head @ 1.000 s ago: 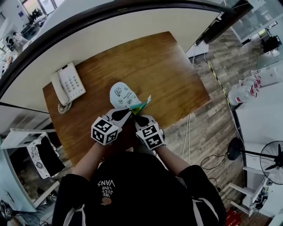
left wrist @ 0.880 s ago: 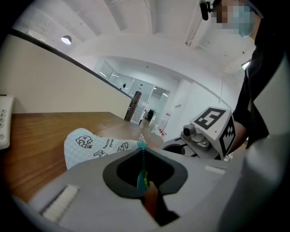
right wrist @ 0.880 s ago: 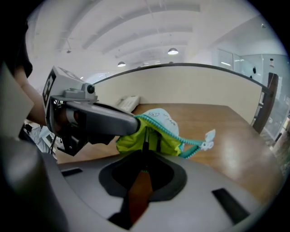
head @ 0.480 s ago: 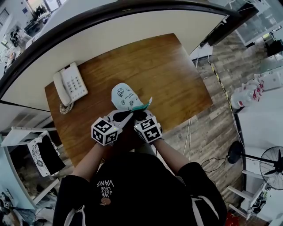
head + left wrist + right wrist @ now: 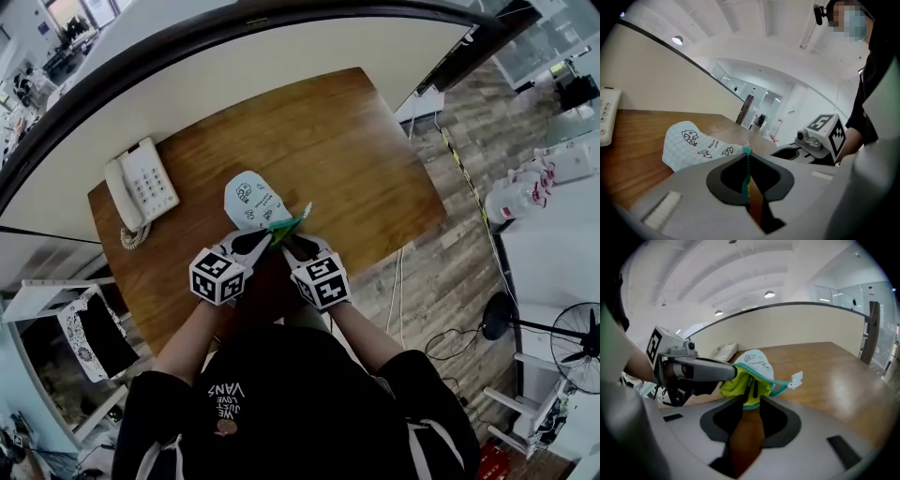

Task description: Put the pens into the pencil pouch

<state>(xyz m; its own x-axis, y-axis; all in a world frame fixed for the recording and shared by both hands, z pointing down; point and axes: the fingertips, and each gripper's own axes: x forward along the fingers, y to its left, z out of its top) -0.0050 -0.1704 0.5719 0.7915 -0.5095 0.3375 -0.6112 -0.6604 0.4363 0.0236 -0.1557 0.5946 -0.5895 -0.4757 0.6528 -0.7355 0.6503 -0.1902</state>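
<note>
The pencil pouch (image 5: pixel 251 200) is white with small doodles, a teal zipper and a yellow-green lining, and it lies mid-table with its mouth toward me. My left gripper (image 5: pixel 263 241) is shut on the zipper rim (image 5: pixel 748 165) and holds the left side of the mouth up. My right gripper (image 5: pixel 290 247) is at the right side of the mouth, and its jaws are opening. In the right gripper view the lining (image 5: pixel 740 383) gapes just beyond that gripper's tips (image 5: pixel 749 402). Thin dark pen ends (image 5: pixel 748 389) stand inside the lining. The zipper pull (image 5: pixel 796 378) hangs to the right.
A white desk telephone (image 5: pixel 142 187) with a coiled cord sits at the left end of the wooden table (image 5: pixel 356 150). A curved pale wall runs behind the table. The table's near edge is just under my hands, and wood floor lies to the right.
Both grippers stay at the pouch's mouth with only a slight shift. The left gripper keeps its hold on the rim.
</note>
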